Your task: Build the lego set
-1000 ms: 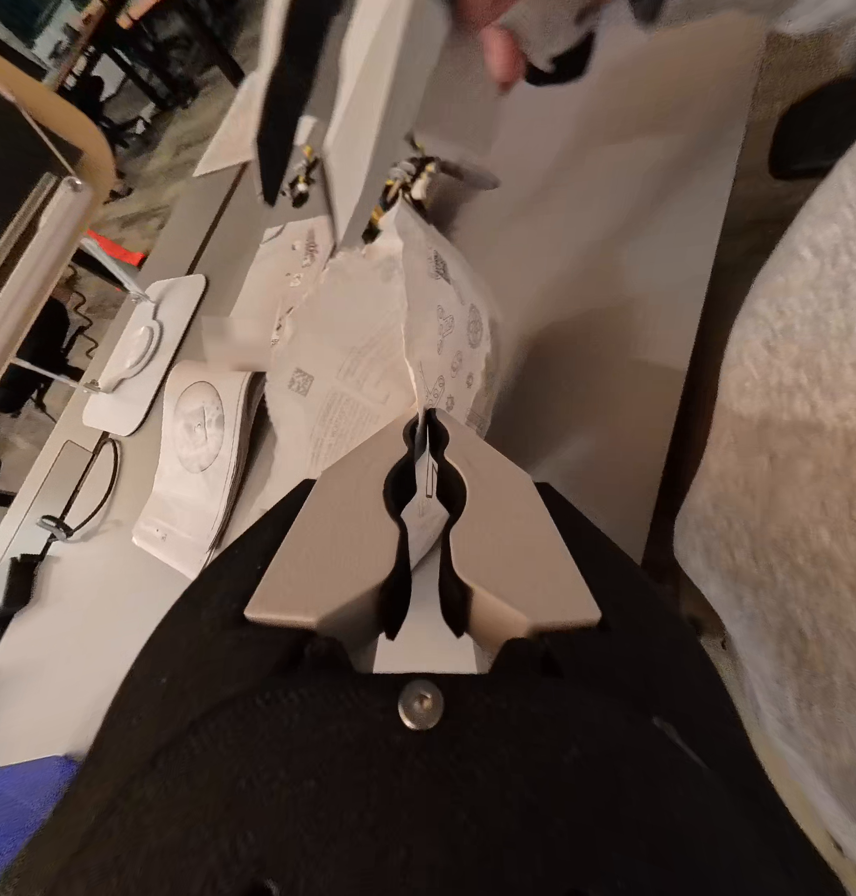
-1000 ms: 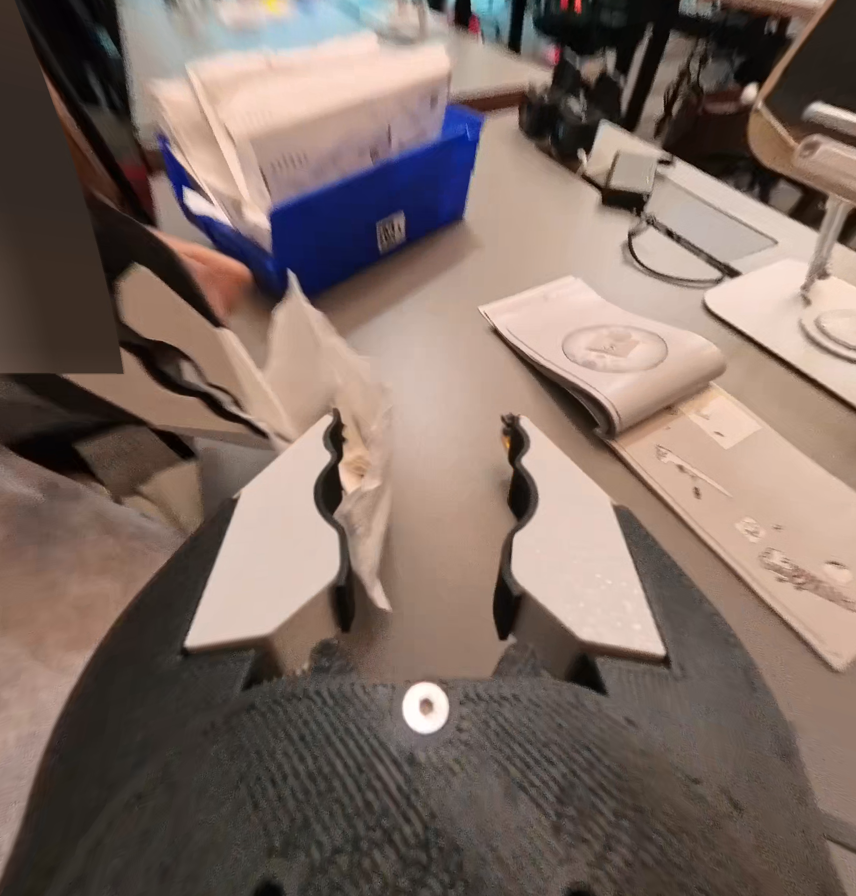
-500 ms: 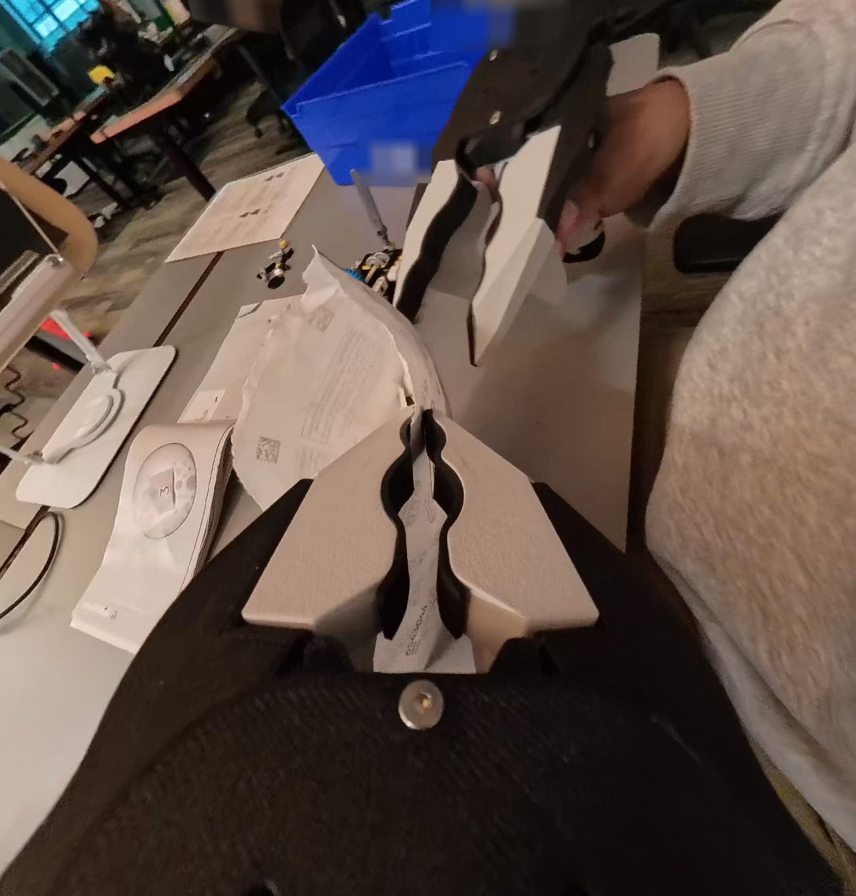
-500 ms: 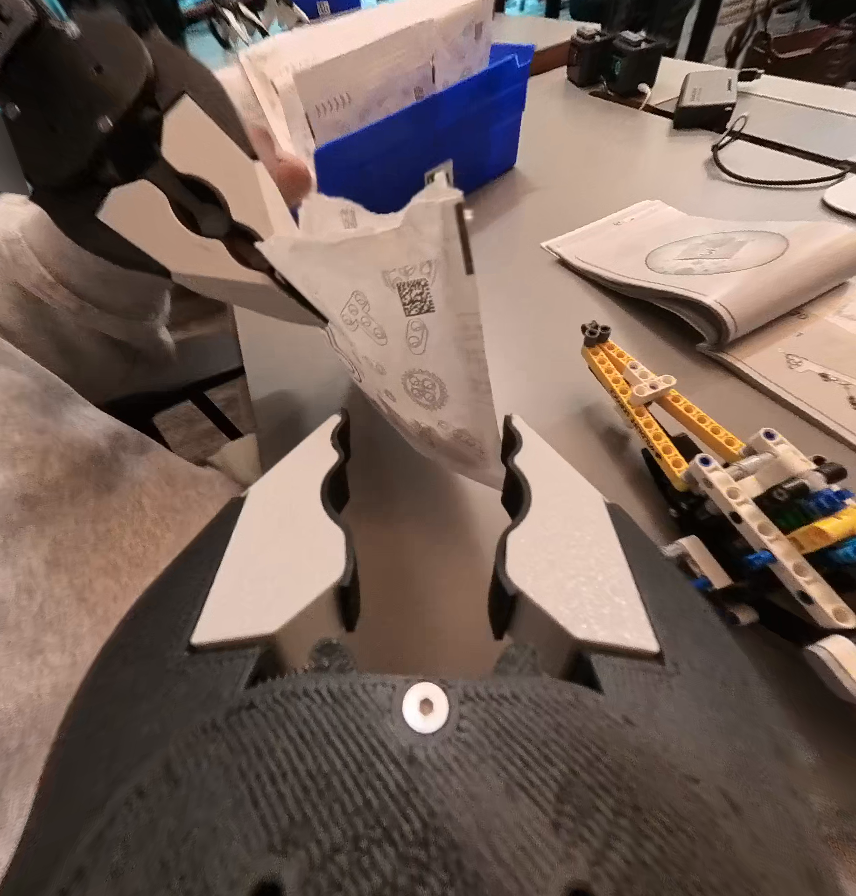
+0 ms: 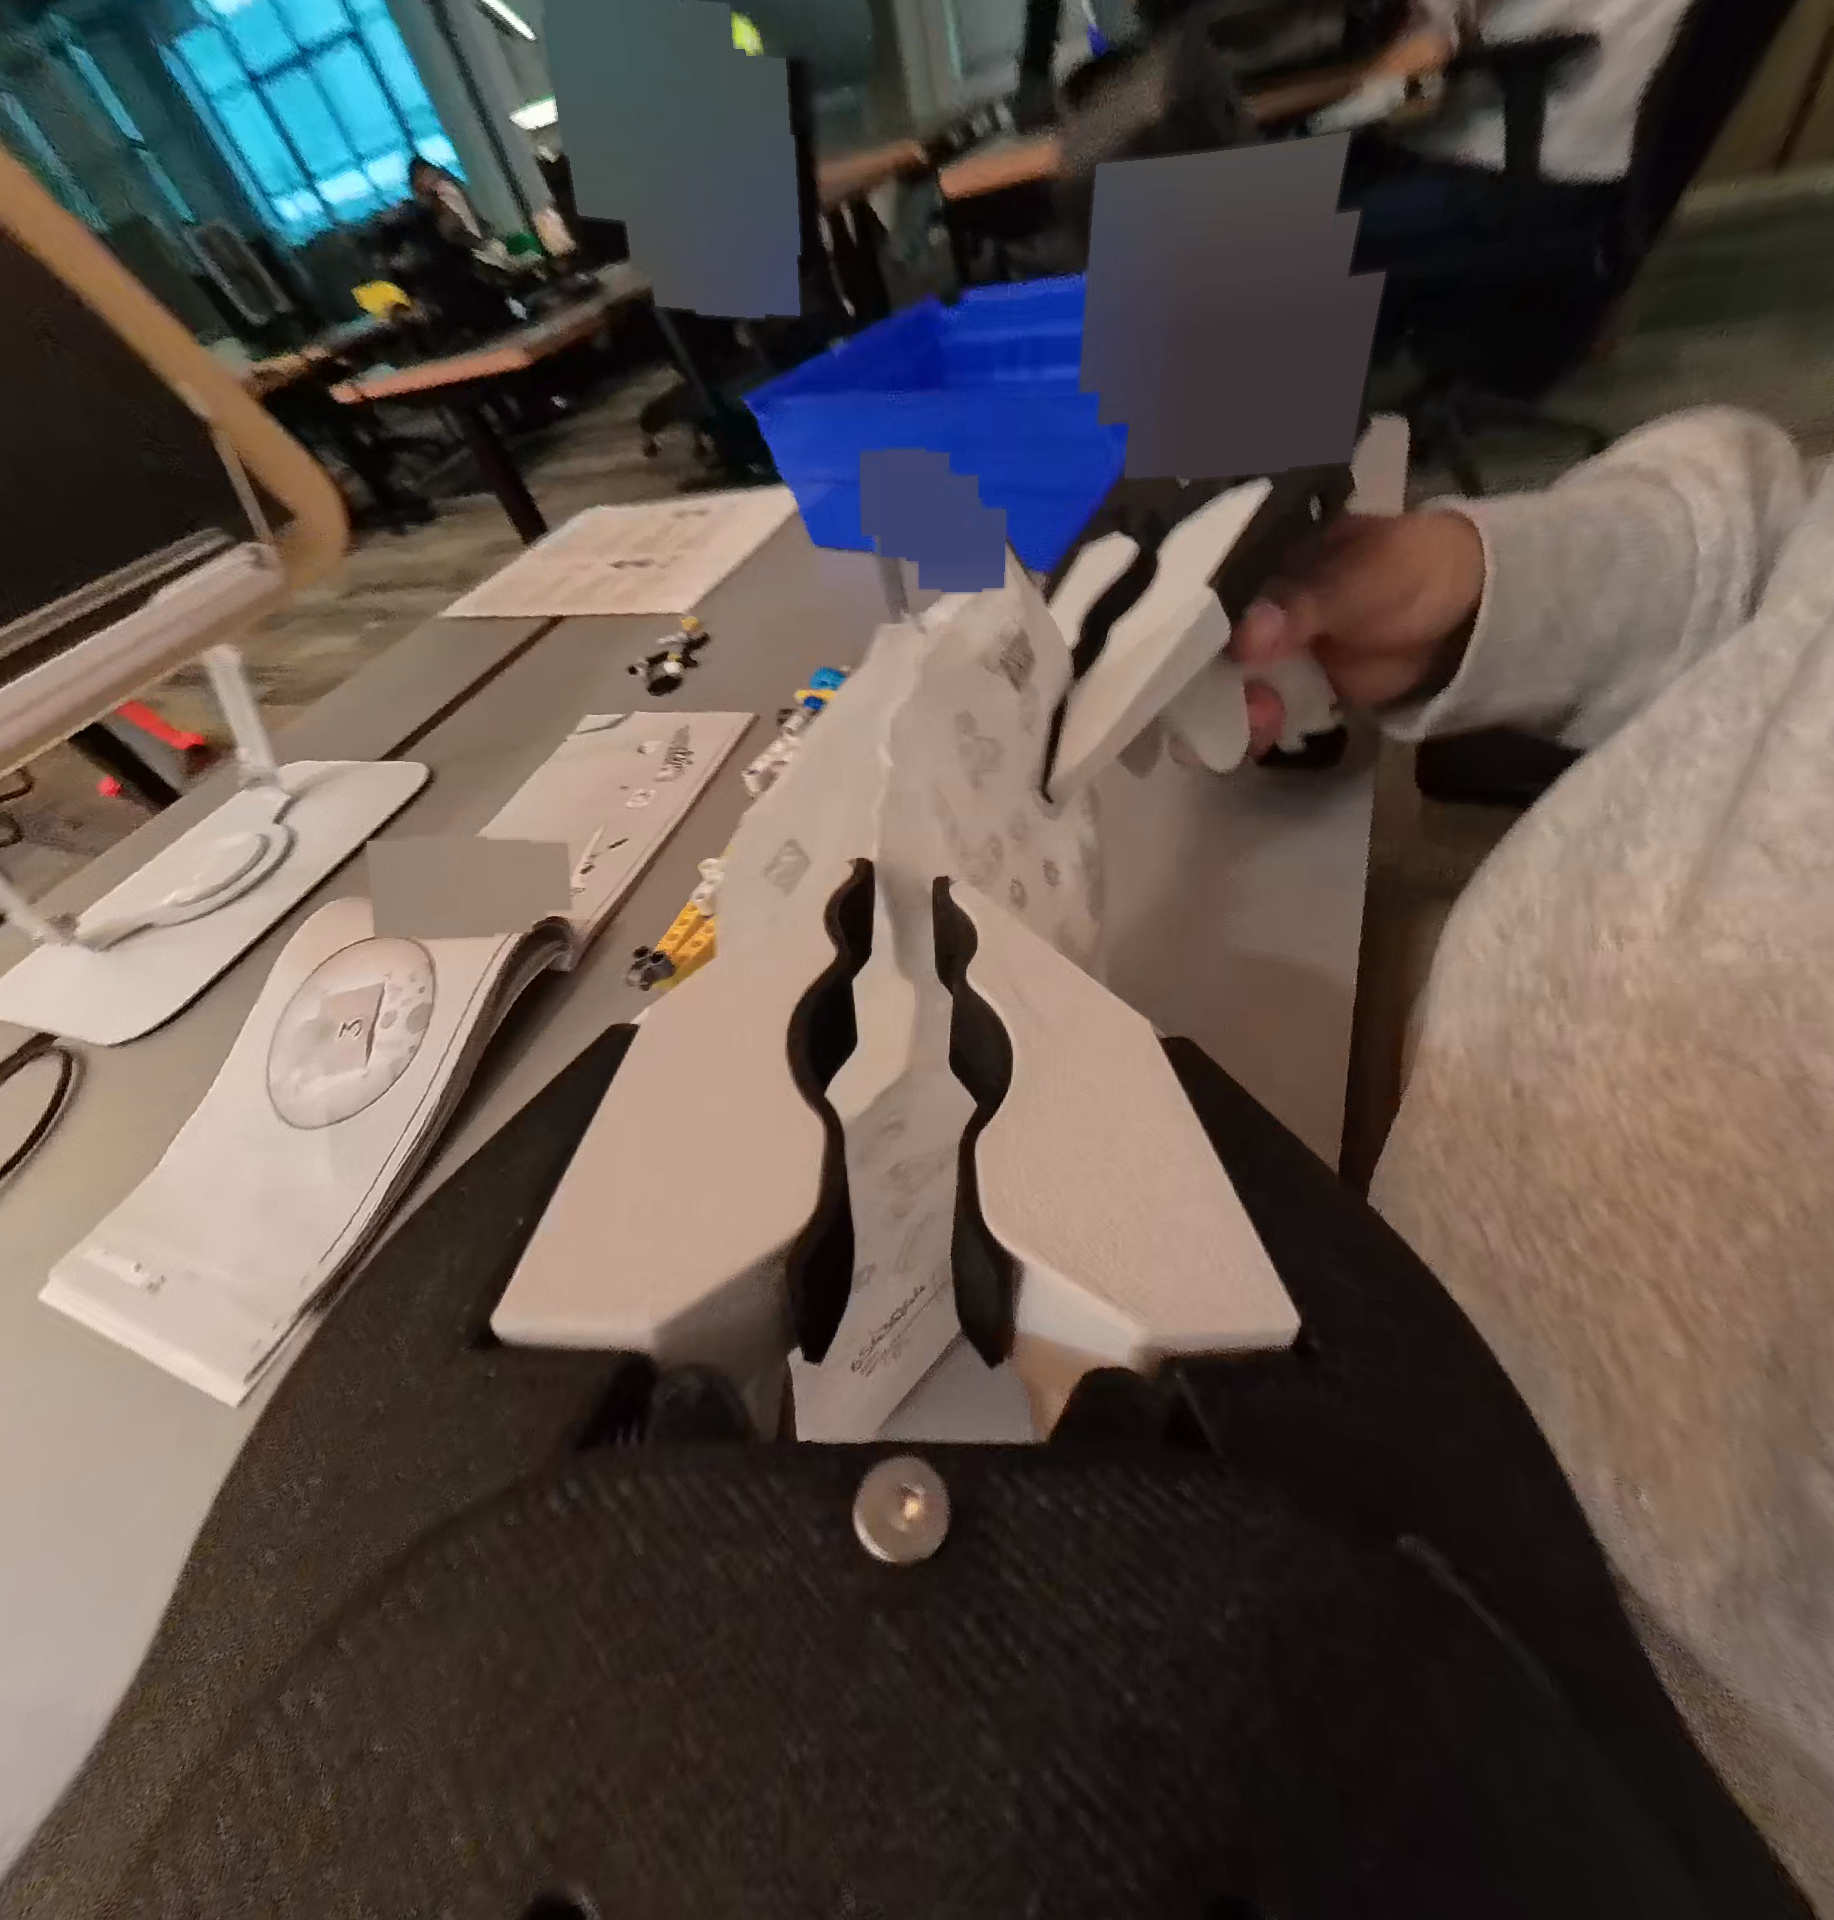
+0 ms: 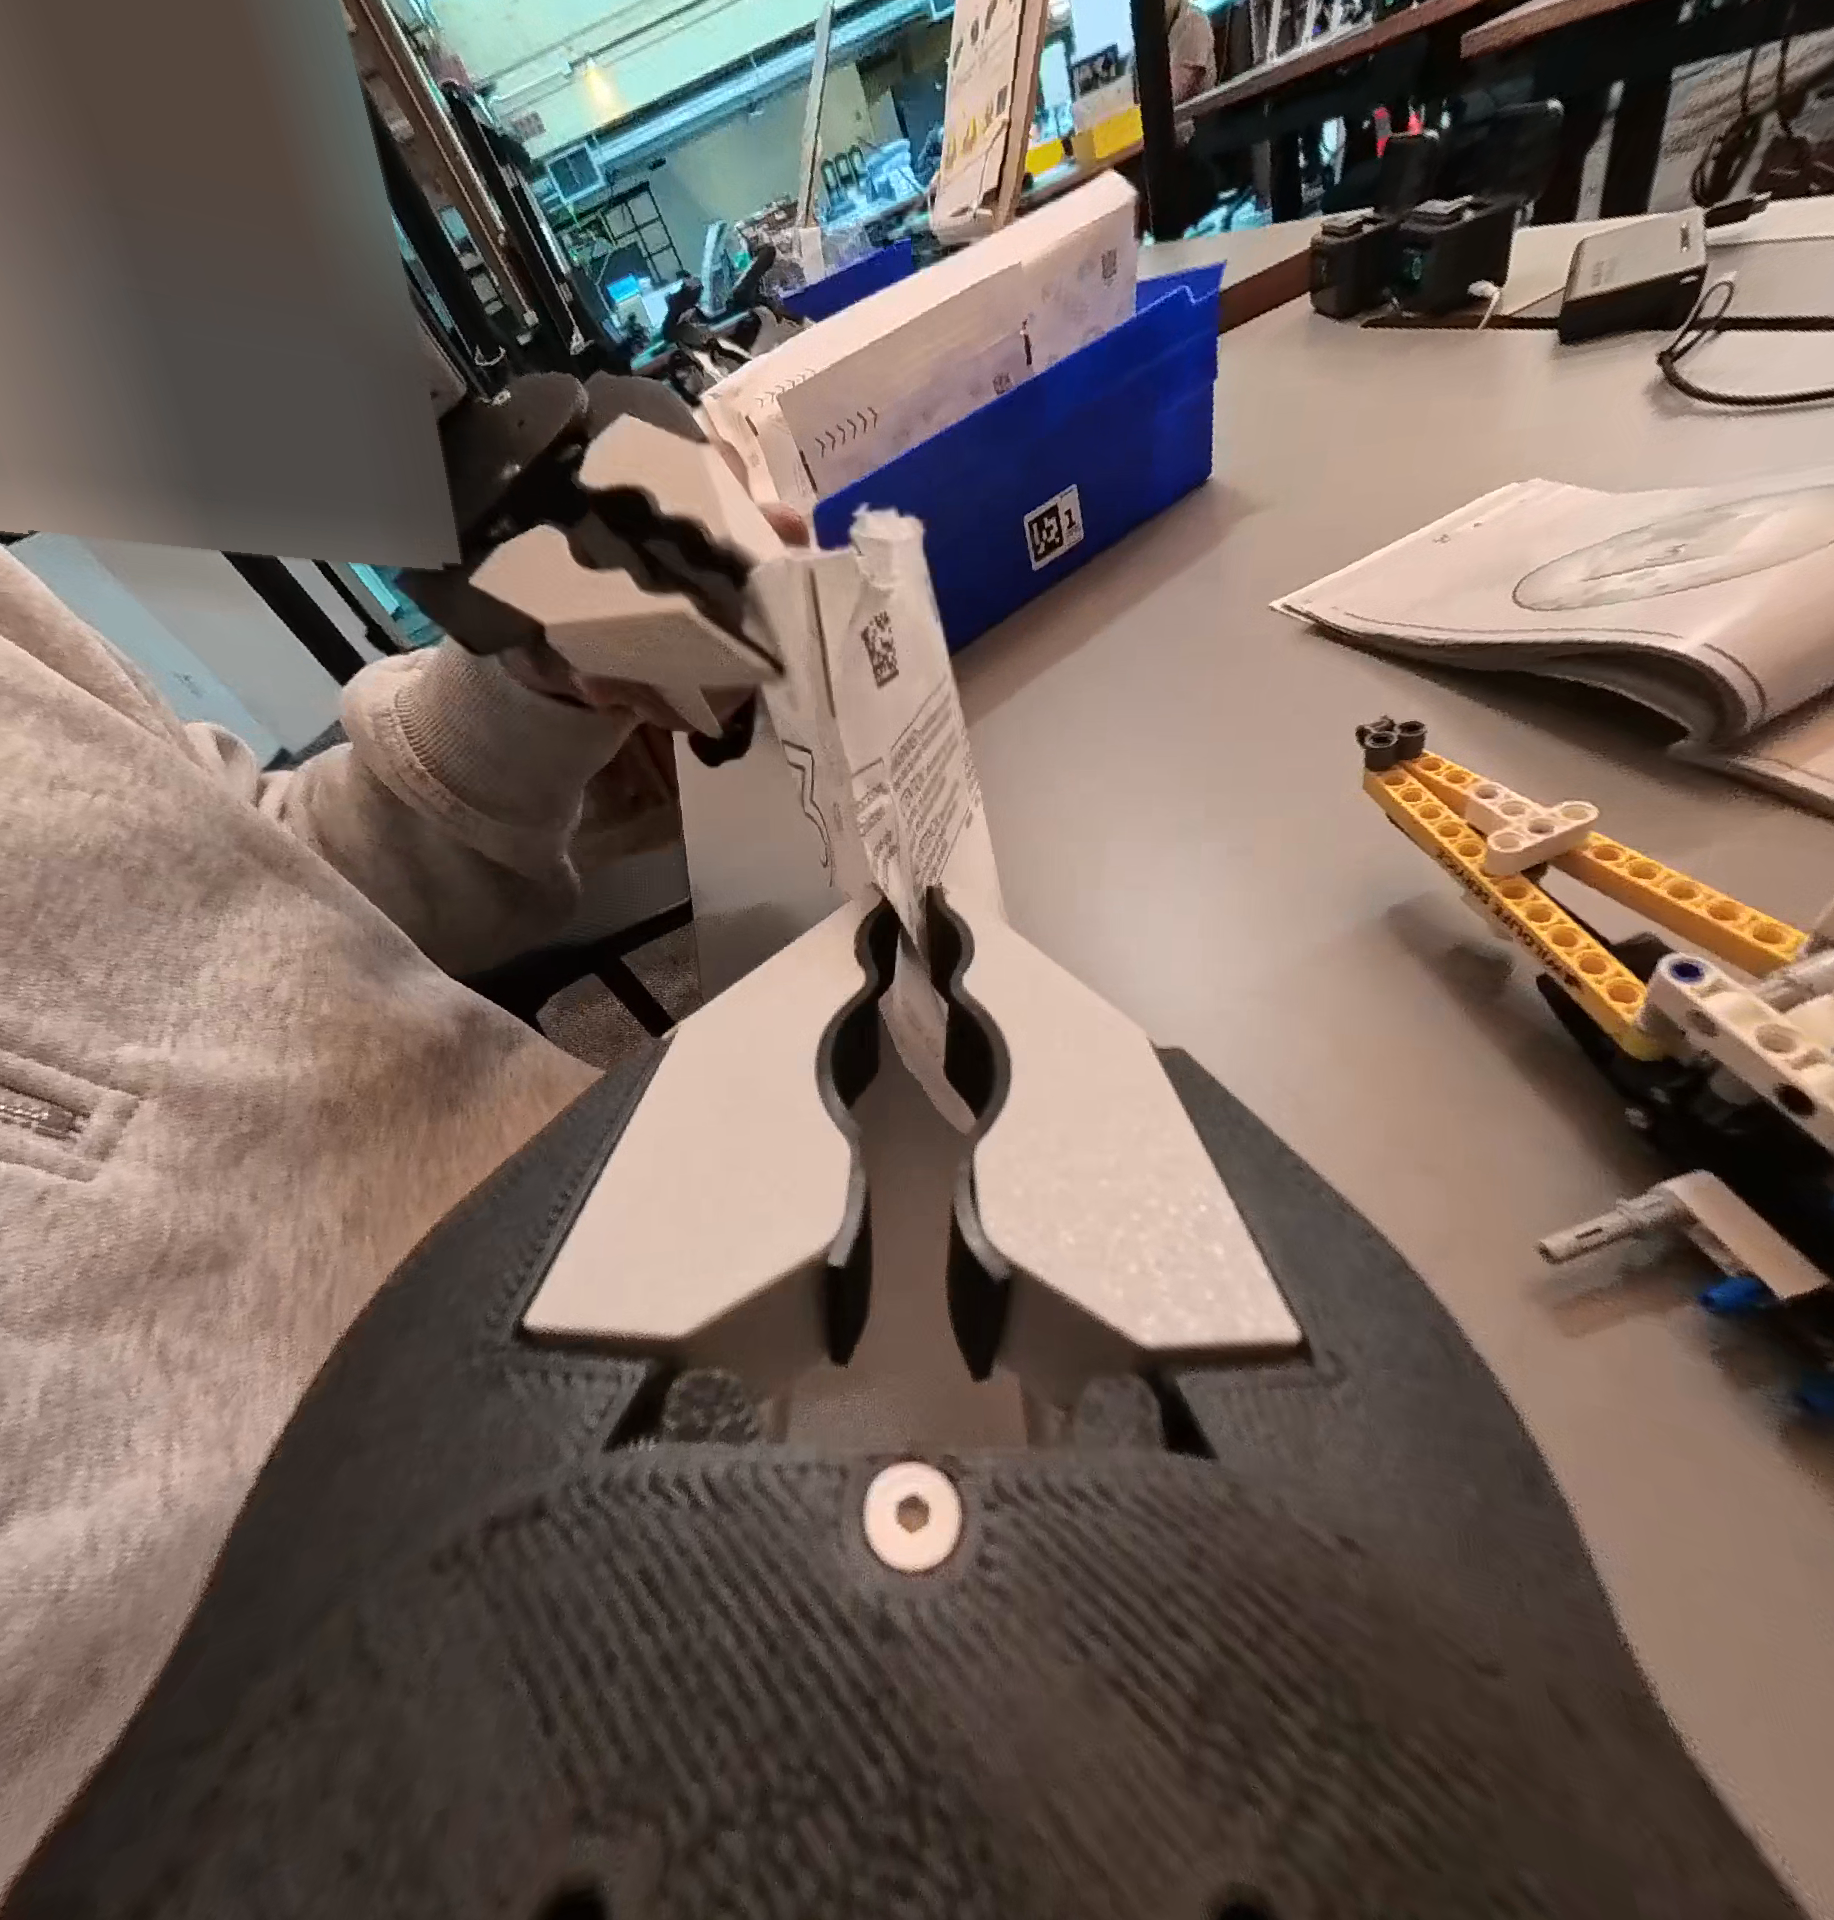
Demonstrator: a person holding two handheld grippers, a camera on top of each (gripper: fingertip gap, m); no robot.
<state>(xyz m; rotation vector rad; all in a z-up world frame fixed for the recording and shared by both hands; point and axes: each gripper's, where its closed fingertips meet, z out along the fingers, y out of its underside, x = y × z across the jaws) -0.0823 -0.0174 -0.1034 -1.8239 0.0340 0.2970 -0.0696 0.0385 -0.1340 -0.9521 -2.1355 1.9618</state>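
Note:
A white printed paper bag [image 6: 882, 748] of Lego parts hangs in the air between both grippers. My left gripper [image 5: 902, 894] is shut on one end of the bag [image 5: 892, 1143]; it also shows in the right wrist view [image 6: 684, 613], pinching the bag's torn top. My right gripper [image 6: 913, 914] is shut on the bag's lower end and shows in the left wrist view [image 5: 1131, 665], held by a hand. A partly built yellow, white and black Lego model [image 6: 1619, 935] lies on the grey table [image 6: 1204, 831] to the right.
A blue bin [image 6: 1048, 468] stuffed with paper bags stands at the table's far side. An open instruction booklet [image 5: 341, 1060] lies left of the model, beside a monitor stand [image 5: 206, 883]. Small loose parts [image 5: 674, 655] lie farther back. A grey-sleeved arm [image 6: 217, 935] is close on the left. Across from one pair of fingers to the other is roughly 7 cm.
My right gripper was open beside the bag and has closed on its lower end. The left gripper has lifted the bag's top, so the bag is now held between both.

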